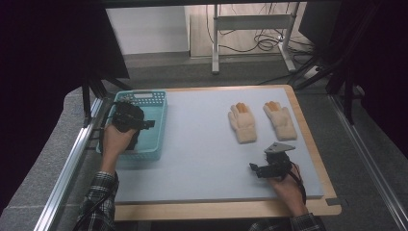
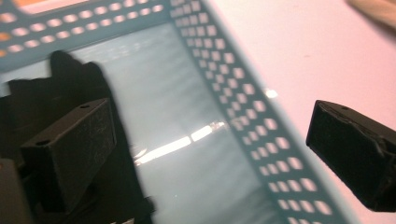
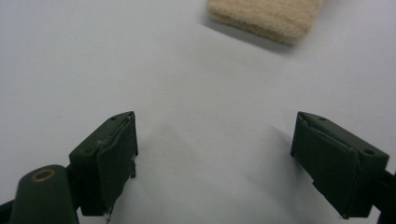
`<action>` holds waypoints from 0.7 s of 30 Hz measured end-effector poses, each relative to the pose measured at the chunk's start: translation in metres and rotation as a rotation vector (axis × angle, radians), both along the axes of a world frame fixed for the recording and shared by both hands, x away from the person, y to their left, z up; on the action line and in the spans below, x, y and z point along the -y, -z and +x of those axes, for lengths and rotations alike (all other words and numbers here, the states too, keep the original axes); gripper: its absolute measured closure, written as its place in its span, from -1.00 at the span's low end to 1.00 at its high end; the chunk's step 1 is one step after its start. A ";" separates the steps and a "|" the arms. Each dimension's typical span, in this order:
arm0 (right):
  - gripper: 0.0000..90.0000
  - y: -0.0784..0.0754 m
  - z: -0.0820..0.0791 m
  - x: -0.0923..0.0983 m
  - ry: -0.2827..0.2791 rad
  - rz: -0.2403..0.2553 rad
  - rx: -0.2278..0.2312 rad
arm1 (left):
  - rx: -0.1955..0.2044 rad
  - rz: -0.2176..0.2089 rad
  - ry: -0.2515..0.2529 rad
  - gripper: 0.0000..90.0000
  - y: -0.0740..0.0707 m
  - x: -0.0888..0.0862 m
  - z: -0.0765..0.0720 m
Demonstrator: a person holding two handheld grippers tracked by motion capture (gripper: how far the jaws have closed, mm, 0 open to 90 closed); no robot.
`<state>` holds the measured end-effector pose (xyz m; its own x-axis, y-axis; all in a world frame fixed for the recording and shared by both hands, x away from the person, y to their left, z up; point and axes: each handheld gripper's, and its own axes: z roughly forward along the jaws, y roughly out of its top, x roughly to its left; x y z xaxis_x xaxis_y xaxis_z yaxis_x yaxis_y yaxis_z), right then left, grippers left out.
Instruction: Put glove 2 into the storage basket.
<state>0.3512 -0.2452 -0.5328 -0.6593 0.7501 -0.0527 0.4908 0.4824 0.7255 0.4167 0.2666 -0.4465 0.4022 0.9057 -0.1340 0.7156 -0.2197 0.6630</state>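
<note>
Right gripper [image 1: 254,168] sits with its jaws spread wide, nothing between them. The two gloves lie just beyond it, cuffs toward it, fingers pointing away. The nearer glove [image 1: 280,120] is almost straight ahead; the other glove [image 1: 243,122] is a bit further toward the basket [image 1: 161,126]. Left gripper [image 1: 150,123] is also wide open and empty, over that one basket — way further from the gloves.

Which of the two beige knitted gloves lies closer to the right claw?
The right-hand beige knitted glove, nearer the table's right edge, lies closer to the right claw. The other beige glove lies further left, toward the turquoise plastic basket.
</note>
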 end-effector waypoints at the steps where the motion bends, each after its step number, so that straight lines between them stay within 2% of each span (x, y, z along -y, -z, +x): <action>1: -0.68 0.000 0.000 0.000 0.000 0.000 0.000 | 0.004 0.001 0.010 -0.96 0.000 0.003 -0.001; 4: -0.68 0.000 0.000 0.000 0.000 0.000 0.000 | 0.013 0.003 0.029 -0.96 0.001 0.010 -0.004; 9: -0.68 0.000 0.000 0.000 0.000 0.000 0.000 | 0.035 -0.019 0.068 -0.97 0.001 0.022 -0.012; 21: -0.68 0.000 0.000 0.000 0.000 0.000 0.000 | 0.087 -0.036 0.197 -0.97 -0.001 0.069 -0.032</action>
<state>0.3513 -0.2452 -0.5328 -0.6591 0.7502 -0.0526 0.4913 0.4824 0.7252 0.3843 0.1974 -0.4453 0.5820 0.8040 -0.1218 0.6014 -0.3248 0.7300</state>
